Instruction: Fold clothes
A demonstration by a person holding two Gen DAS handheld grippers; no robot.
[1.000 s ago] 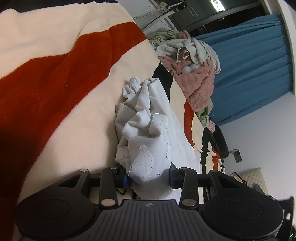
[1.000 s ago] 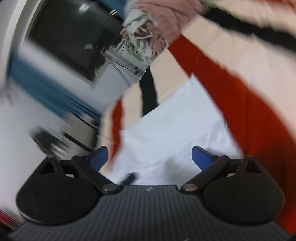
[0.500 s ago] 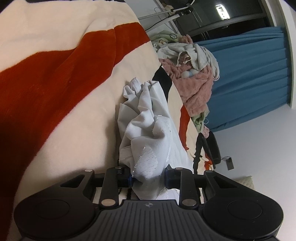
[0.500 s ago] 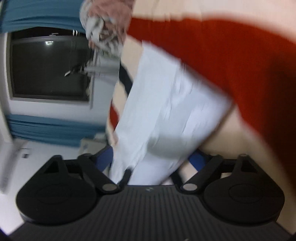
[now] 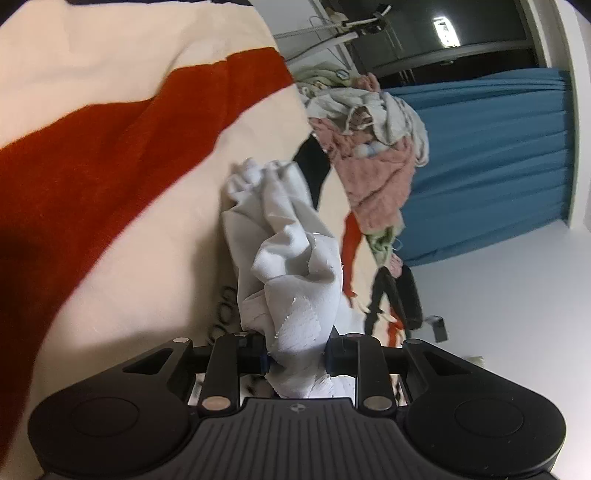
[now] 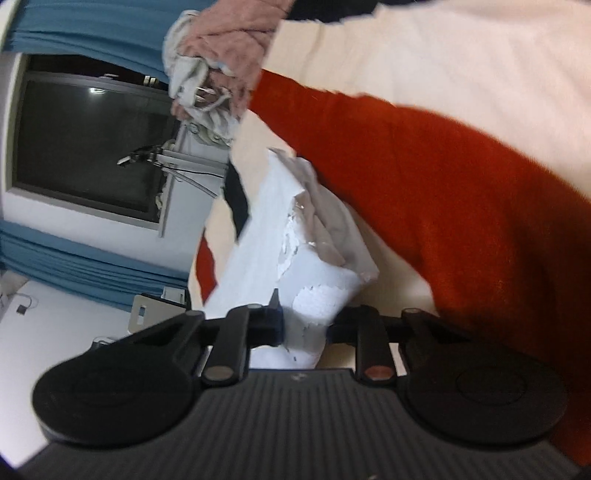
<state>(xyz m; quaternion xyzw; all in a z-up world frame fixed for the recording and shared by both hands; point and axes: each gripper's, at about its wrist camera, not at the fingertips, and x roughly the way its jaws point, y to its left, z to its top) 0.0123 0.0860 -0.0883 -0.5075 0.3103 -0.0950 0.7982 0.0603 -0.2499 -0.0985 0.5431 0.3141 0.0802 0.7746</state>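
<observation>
I see a cream blanket (image 5: 140,280) with a broad red stripe (image 5: 110,155) as my landmark. Past the blanket's far end hangs a blue curtain (image 5: 491,155), beside a dark window (image 6: 85,147). Against the blanket's far edge stands a metal rack (image 5: 332,33), and a black strap (image 5: 406,291) trails off the blanket's side by the white wall (image 5: 517,295).

1. A bedroom in a home: a cream and red striped blanket (image 5: 110,155) covers the bed.
2. A heap of clothes (image 5: 373,155) lies at its far edge.
3. Blue curtains (image 5: 491,158) flank a dark window (image 6: 88,147).
</observation>
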